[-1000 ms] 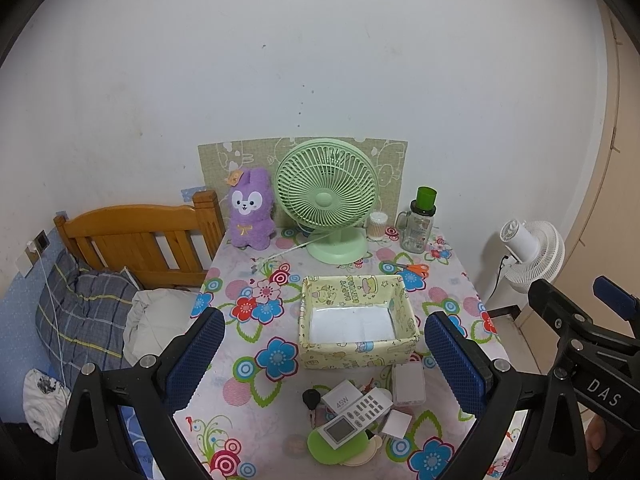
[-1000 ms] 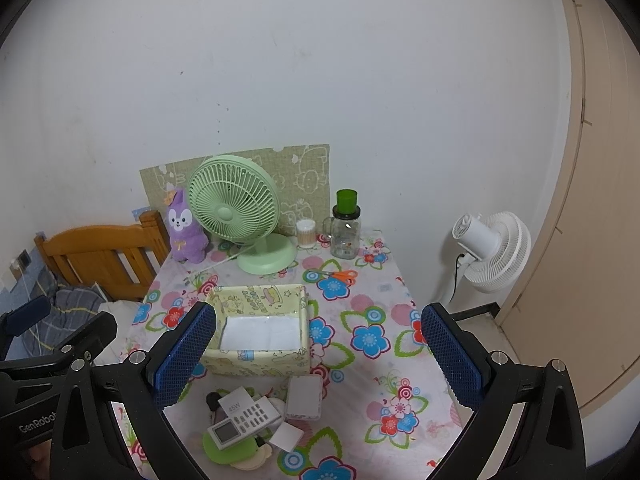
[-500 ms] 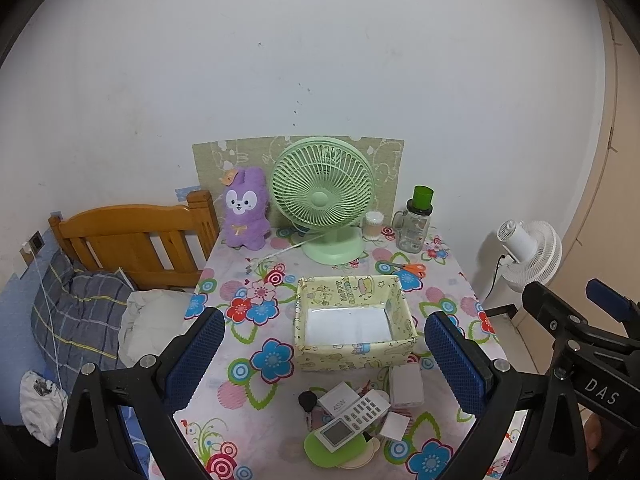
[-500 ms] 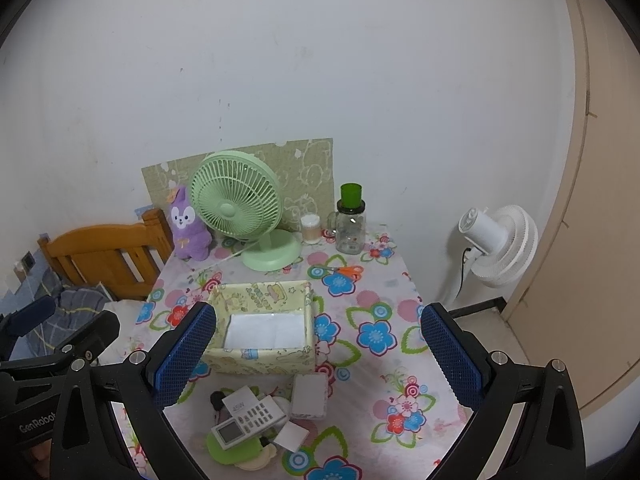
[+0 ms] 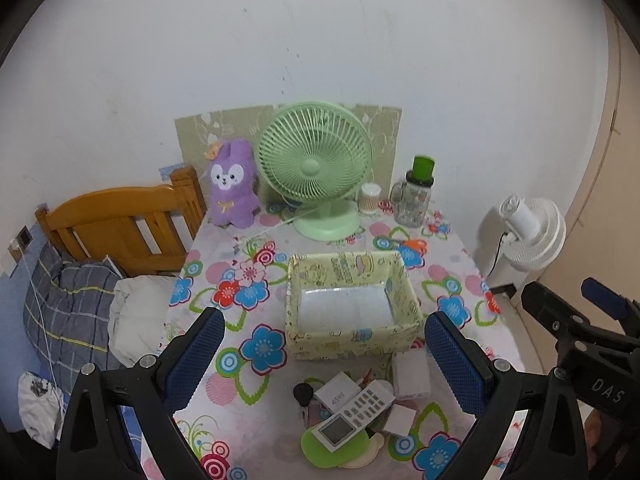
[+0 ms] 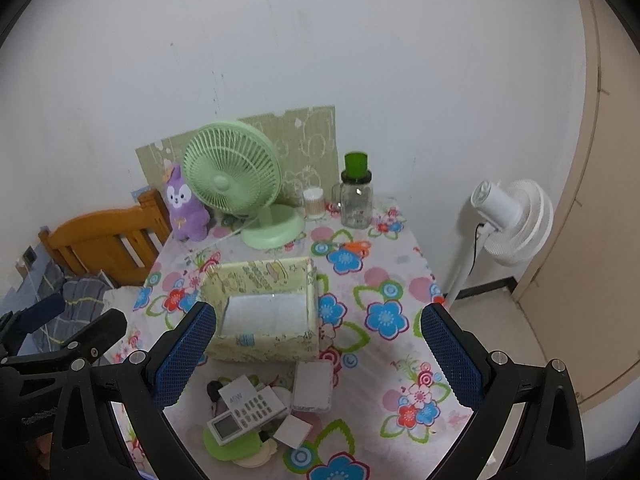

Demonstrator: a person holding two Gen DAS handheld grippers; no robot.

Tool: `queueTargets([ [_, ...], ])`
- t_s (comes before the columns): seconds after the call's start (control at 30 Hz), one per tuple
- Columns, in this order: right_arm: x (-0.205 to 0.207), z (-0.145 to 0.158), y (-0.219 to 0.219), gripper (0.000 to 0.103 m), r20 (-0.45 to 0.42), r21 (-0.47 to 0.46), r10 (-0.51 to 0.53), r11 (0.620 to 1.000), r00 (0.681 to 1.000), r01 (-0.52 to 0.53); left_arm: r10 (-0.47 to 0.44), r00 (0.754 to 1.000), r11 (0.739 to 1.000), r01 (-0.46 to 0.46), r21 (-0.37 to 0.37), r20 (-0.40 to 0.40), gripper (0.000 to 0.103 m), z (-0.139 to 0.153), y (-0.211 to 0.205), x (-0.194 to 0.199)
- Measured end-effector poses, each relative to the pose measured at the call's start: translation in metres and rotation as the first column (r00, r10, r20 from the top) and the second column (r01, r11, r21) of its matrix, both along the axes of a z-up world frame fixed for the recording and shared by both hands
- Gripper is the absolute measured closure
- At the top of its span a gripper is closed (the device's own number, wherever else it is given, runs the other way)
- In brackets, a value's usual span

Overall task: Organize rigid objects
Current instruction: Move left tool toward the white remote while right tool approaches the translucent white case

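My left gripper (image 5: pixel 324 364) and right gripper (image 6: pixel 318 354) are both spread wide, holding nothing, above the floral table (image 5: pixel 224 376). The yellow storage box (image 5: pixel 352 338) sits at table centre. At 6 o'clock from it lies a pile: white remote control (image 5: pixel 354 414), black key fob (image 5: pixel 303 393), white square adapter (image 5: pixel 412 374), green disc (image 5: pixel 320 452).

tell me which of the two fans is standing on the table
The pale green desk fan stands on the floral tablecloth, behind the yellow patterned box. The white fan stands on the floor, off the table's right edge.
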State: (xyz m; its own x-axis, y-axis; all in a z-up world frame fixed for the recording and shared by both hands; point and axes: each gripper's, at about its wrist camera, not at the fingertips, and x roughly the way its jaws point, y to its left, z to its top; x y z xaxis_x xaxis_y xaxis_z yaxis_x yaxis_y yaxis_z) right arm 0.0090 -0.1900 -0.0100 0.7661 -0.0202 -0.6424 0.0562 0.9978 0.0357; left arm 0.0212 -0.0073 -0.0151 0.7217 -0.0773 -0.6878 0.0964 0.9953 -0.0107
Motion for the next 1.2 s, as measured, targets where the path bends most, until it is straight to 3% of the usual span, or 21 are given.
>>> queueTargets([
  [0.33, 0.023, -0.062, -0.014, 0.0, -0.075, 0.043, -0.009, 0.999, 0.997, 0.013, -0.079, 0.993, 0.996, 0.081, 0.025, -0.082, 0.002, -0.067, -0.007, 0.028],
  [0.73, 0.042, -0.158, -0.021, 0.0, -0.17, 0.081, -0.031, 0.996, 0.985, 0.045, -0.125, 0.975, 0.991, 0.131, 0.024, -0.182, 0.002, -0.154, -0.013, 0.043],
  [1.03, 0.047, -0.198, -0.013, 0.0, -0.18, 0.037, -0.011, 0.999, 0.984, 0.018, -0.169, 0.957, 0.985, 0.172, -0.01, -0.236, 0.002, -0.207, -0.019, 0.036],
  [1.2, 0.047, -0.217, -0.009, 0.0, -0.217, 0.067, -0.002, 0.998, 0.976, 0.017, -0.192, 0.947, 0.981, 0.189, -0.037, -0.258, 0.002, -0.222, -0.021, 0.029],
])
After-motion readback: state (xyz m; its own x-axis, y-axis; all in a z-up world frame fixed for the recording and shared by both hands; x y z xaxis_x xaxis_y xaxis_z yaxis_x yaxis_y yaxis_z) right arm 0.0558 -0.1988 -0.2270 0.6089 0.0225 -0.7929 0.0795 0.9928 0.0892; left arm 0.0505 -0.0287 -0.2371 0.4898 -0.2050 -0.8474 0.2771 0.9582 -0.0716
